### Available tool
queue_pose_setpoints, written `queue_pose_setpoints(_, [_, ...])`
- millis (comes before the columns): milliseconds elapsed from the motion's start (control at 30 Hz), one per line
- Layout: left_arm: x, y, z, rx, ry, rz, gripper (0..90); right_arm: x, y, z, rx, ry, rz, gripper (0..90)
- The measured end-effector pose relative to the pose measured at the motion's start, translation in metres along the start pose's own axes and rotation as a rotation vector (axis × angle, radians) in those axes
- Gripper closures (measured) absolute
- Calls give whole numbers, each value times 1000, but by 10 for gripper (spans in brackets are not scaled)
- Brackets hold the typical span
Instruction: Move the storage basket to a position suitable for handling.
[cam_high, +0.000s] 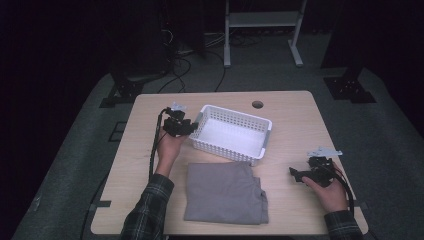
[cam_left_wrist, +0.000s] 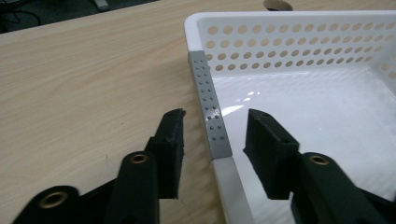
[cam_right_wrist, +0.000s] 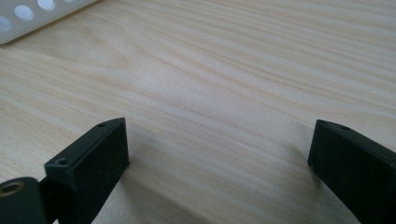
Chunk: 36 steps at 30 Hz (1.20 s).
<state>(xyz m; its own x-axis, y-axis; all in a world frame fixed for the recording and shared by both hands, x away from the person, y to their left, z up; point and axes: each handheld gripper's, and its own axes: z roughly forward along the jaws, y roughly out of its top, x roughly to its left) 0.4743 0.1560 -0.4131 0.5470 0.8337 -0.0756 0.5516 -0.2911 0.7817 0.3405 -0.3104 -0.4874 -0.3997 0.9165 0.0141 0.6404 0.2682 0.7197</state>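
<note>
The left gripper (cam_left_wrist: 212, 135) has its two black jaws spread apart, one on each side of the near wall of a white basket (cam_left_wrist: 299, 39). The left jaw stands outside the basket, over the wooden table (cam_left_wrist: 84, 88); the right jaw stands inside it, above the smooth white floor. Between them runs a grey strip (cam_left_wrist: 210, 105) set along the top of the rim, dotted with small raised bumps. Neither jaw touches the strip or the wall. The far wall of the basket is pierced with rows of round holes. Brass-coloured fittings show on the jaw arms near the bottom edge.
</note>
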Motion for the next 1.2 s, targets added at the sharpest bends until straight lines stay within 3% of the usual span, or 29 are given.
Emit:
queue_pose_setpoints(300, [7,-1,-24,12,-41,12,378,0,0,0,0,0,0,42])
queue_pose_setpoints(433, [7,-5,-35,-2,-46,27,319,0,0,0,0,0,0,42])
queue_pose_setpoints(600, [10,-14,-47,21,-50,41,223,0,0,0,0,0,0,42])
queue_pose_setpoints(1000, [13,-52,-77,49,-37,77,103,0,0,0,0,1,-1,46])
queue_pose_setpoints(1200, [12,-74,-84,54,-26,104,41,1,1,-3,-13,11,-14,175])
